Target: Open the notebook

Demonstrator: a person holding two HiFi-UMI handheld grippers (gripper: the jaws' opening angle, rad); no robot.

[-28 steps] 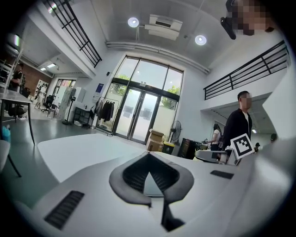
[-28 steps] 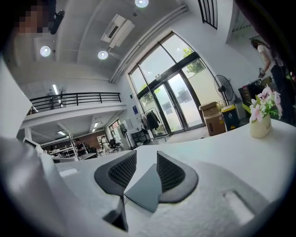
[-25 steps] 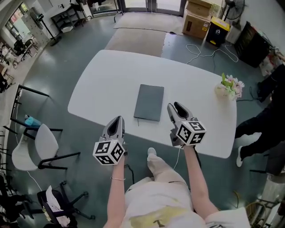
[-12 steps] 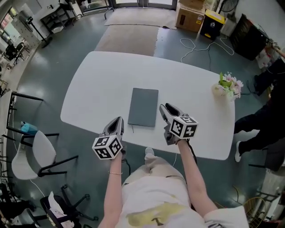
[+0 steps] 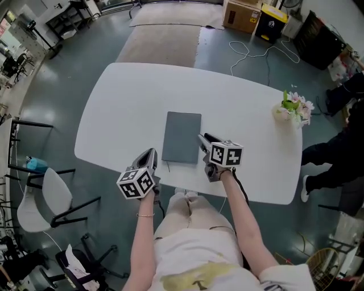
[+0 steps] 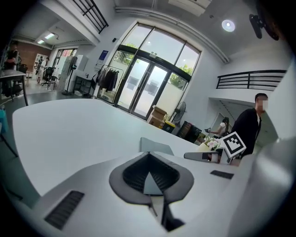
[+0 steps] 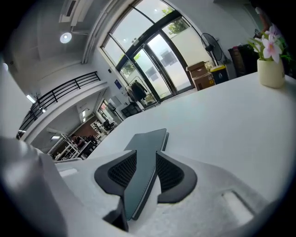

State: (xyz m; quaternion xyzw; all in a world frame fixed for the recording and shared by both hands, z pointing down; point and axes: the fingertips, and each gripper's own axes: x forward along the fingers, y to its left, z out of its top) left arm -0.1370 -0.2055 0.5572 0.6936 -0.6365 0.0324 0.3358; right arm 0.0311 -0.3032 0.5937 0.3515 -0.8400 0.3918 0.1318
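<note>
A closed dark grey notebook (image 5: pixel 182 137) lies flat near the front of the white table (image 5: pixel 125 102). My right gripper (image 5: pixel 203 139) is at the notebook's right edge, near its front corner, and stands open. In the right gripper view the notebook (image 7: pixel 149 141) and its edge show through the narrow gap of the right gripper (image 7: pixel 145 155); whether the pads touch it I cannot tell. My left gripper (image 5: pixel 149 155) hovers at the table's front edge, left of the notebook, shut and holding nothing. The left gripper view shows the left gripper (image 6: pixel 148 155) with the notebook (image 6: pixel 156 146) beyond.
A small vase of pink flowers (image 5: pixel 292 109) stands at the table's right end. A person in dark clothes (image 5: pixel 341 150) is beside the table on the right. A grey chair (image 5: pixel 48 193) sits left of the table. Cardboard boxes (image 5: pixel 242 14) and cables lie on the floor behind.
My right gripper has moved left, up to the notebook's right edge. The left gripper has stayed near the table's front edge. The notebook has not moved.
</note>
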